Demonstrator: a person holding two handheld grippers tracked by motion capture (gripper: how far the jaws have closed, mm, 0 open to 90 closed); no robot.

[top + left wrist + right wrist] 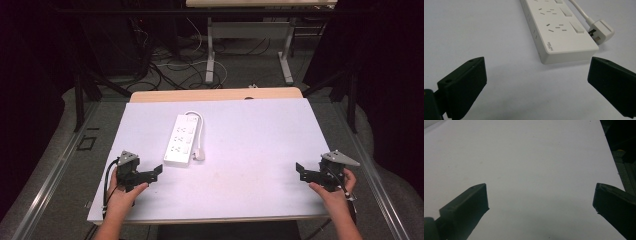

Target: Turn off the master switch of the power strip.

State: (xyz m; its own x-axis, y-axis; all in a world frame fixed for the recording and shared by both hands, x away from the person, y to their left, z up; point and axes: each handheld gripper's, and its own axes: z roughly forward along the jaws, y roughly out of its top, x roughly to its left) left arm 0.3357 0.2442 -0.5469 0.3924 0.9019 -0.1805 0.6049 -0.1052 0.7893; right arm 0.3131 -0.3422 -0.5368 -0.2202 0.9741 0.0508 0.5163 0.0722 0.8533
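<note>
One white power strip (181, 140) lies on the white table (250, 150) ahead of me, a little left of the middle, its long side running away from me. I count three socket rows on its top, each with a switch beside it. One white cord loops from its far end down its right side and ends in one plug (601, 31), which lies flat just beside the strip's near right corner. I hold two tongs. My left gripper (150, 175) hovers near the strip's near end, its jaws spread wide with only bare table between them, touching nothing. My right gripper (302, 172) sits well apart at the table's right edge, jaws equally wide and empty.
</note>
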